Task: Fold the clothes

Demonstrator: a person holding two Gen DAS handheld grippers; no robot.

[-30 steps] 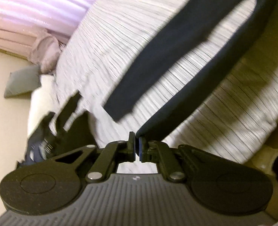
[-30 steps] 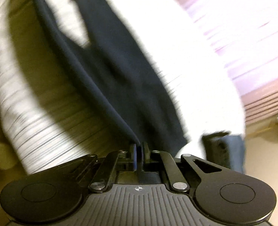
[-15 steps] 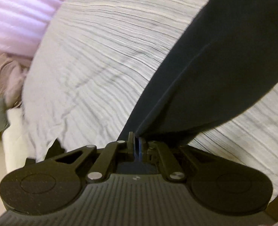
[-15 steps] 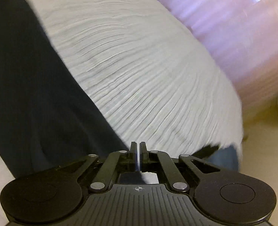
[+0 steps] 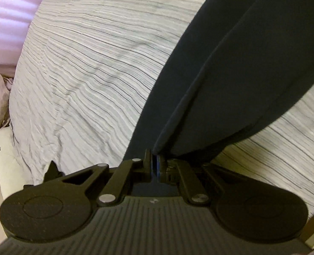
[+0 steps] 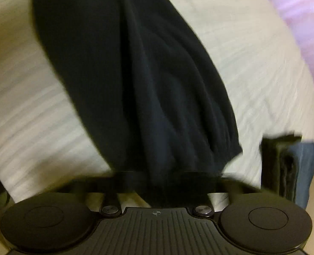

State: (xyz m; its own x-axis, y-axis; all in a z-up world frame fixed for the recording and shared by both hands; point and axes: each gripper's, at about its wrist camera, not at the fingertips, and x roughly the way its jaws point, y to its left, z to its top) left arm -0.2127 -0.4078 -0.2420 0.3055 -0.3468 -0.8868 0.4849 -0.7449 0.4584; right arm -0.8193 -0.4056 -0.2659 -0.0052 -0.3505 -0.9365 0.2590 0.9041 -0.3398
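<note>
Garment: dark navy garment on the striped bedspread, long axis from six toward one o'clock.
Left gripper: clenched on the garment's near edge.
Right gripper: blurred, jaws just opening, spread wide; garment lies between them, ungripped.
Folded clothes: at four o'clock.

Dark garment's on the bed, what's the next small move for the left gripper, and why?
Probably open the left gripper: its jaws pinch the dark garment, already lying on the striped bedspread, and the right gripper's jaws have just been opening.
</note>
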